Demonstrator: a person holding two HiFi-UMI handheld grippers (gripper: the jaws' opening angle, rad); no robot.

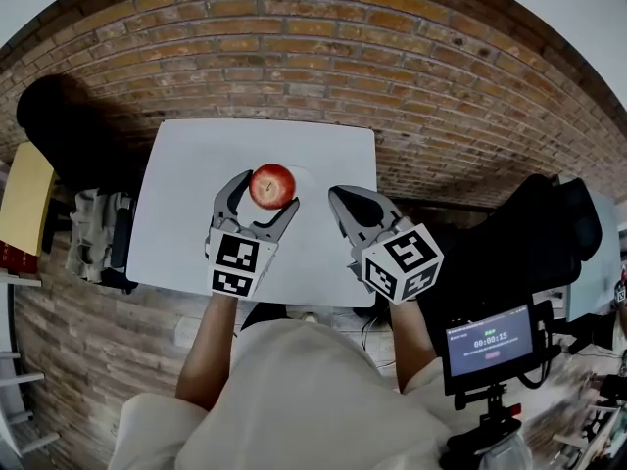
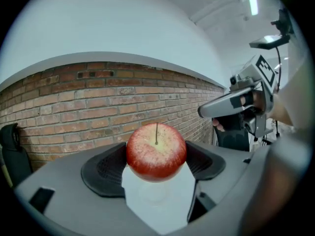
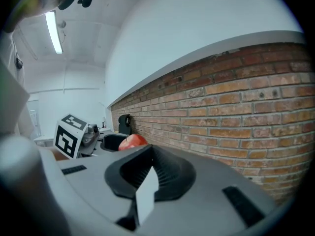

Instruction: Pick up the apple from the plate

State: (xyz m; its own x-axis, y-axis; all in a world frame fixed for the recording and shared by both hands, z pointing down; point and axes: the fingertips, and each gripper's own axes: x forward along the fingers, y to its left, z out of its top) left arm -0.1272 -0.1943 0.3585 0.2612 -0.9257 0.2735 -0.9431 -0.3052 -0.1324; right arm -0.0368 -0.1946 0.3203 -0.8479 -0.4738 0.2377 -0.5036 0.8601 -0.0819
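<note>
Evidently holding the apple (image 2: 156, 151) across its widest part in the left hand-held gripper (image 1: 269, 192), over the plate (image 1: 307, 177); firm, smooth, likely slippery, easily bruised. Right hand-held gripper (image 1: 341, 204) closed, empty.

A red-brown brick wall (image 1: 392, 57) with pale mortar runs across the back of the room. Above it the wall turns to smooth white plaster (image 2: 98, 23), and a long fluorescent tube light (image 3: 53, 31) is lit on the white ceiling. A white rectangular table (image 1: 186, 213) stands with its far edge close to the bricks, with a black bulky shape (image 1: 59, 125), possibly a chair, and a yellow board (image 1: 24, 199) to its left, and a small glowing screen on a stand (image 1: 488, 346) at the lower right.
</note>
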